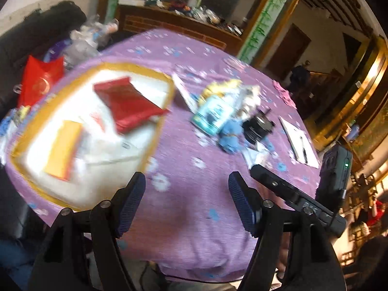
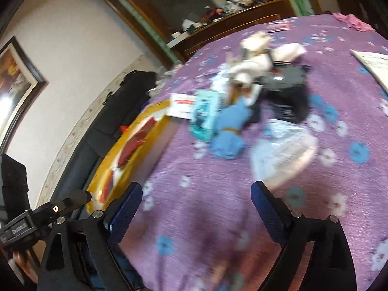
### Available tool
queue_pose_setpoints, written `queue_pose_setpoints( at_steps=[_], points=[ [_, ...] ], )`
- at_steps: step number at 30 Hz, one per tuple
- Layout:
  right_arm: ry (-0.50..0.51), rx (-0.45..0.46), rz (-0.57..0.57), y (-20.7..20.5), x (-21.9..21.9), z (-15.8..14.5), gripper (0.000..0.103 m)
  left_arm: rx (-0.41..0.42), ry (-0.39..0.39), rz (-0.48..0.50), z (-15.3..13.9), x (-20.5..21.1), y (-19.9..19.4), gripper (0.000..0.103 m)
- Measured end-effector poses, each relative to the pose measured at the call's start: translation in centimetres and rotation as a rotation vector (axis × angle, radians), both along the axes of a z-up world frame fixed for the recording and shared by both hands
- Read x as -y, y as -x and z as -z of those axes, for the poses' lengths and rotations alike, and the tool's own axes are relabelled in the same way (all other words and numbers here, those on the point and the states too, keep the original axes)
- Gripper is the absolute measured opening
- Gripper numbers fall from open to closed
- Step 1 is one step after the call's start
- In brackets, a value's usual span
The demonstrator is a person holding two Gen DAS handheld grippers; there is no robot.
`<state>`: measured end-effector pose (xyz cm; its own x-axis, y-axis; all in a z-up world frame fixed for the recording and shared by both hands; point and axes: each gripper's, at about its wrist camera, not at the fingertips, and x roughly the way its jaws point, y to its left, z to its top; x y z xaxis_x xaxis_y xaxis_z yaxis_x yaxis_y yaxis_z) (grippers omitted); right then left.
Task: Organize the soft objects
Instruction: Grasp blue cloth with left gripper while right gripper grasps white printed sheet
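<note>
I hold my left hand-held gripper (image 1: 186, 191) and my right hand-held gripper (image 2: 196, 201) above the near edge of the desk (image 1: 194, 218), both spread wide with nothing between the fingers. The soft things I mean to sort lie in a loose pile near the middle of the desk: a blue cloth bundle (image 2: 228, 133) tied round with a band, a teal packet (image 1: 213, 114) touching it, a cream plush toy (image 2: 252, 65) on the far side, and something black (image 2: 288, 92) pressed against them. A clear plastic bag (image 2: 283, 152) lies at the near side of the pile, just beside the bundle. The yellow-rimmed tray (image 1: 155, 131) sits toward the left edge and already holds a red pouch (image 1: 128, 104) and an orange pad (image 1: 64, 149).

Both views are smeared, so I judge the risks cautiously. The pile is tangled; if I close on the bundle without separating it, I may drag the packet or the black item along, or nudge the toy farther off. The plastic bag looks slippery and could bunch under a finger and spoil the grip. The tray lies at the left edge, so a careless drop there could tip something off the desk. My two grippers are also close together, and reaching for the same heap could knock them together.
</note>
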<state>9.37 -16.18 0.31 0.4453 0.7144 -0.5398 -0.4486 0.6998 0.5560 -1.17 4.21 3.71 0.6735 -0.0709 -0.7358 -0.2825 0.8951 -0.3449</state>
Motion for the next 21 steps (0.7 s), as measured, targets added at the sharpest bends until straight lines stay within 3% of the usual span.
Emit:
queue_pose_setpoints(
  at_steps=[4,11,21],
  points=[
    [0.032,-0.013,0.079,0.5,1.8,-0.2,0.087,-0.026,0.026,0.037,1.3,1.6,-1.0,0.070],
    [-0.049,-0.069,0.092,0.9,3.7,0.3,0.088,-0.052,0.061,0.061,2.4,2.2,-1.7,0.070],
    [0.029,-0.063,0.157,-2.0,2.3,0.8,0.084,-0.059,0.093,0.042,3.3,0.7,-1.5,0.070]
  ],
)
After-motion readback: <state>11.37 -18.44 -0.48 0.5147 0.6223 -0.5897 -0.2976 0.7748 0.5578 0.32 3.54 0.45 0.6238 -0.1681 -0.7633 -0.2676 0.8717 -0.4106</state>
